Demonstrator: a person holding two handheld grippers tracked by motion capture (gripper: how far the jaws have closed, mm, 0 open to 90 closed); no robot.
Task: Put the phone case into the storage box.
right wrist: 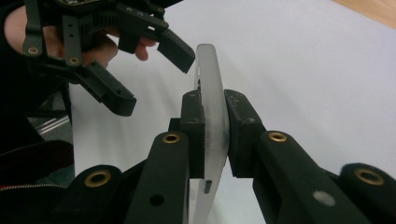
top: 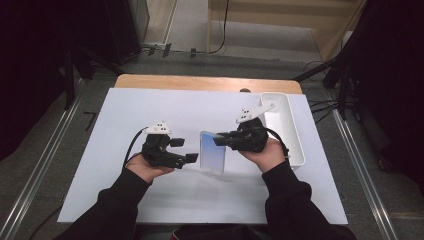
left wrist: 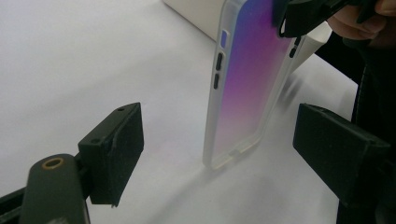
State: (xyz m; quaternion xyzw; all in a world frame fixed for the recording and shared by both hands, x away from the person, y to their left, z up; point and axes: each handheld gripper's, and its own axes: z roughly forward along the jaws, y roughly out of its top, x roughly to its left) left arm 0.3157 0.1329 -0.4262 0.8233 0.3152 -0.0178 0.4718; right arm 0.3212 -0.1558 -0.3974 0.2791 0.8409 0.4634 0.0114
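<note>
Right tongs (top: 220, 140) clamp a translucent phone case (top: 212, 152) by its upper part and hold it upright near the middle of the white table (top: 150, 107), its lower end at or just above the surface; whether it actually touches cannot be told from the high view. Seen from the right gripper view, the black pads (right wrist: 194, 122) press flat on both faces of the case (right wrist: 211, 112), which shows edge-on there, its lower stretch cut off by the tongs' own arms. Left tongs (top: 187, 151) stand apart, just left of the case and not touching it; in the left gripper view the two jaws frame the case (left wrist: 243, 88) on either side with open table between. That view shows a violet-to-blue sheen on the case's broad face and dark button slots along its side edge, while its top end runs out of frame behind the right tongs (left wrist: 303, 16). A white tray (top: 289, 131) lies at the table's right edge, partly screened by the person's right hand (top: 267, 152). Left hand (top: 145, 167) comes in from the near side, its sleeve dark against the table.
</note>
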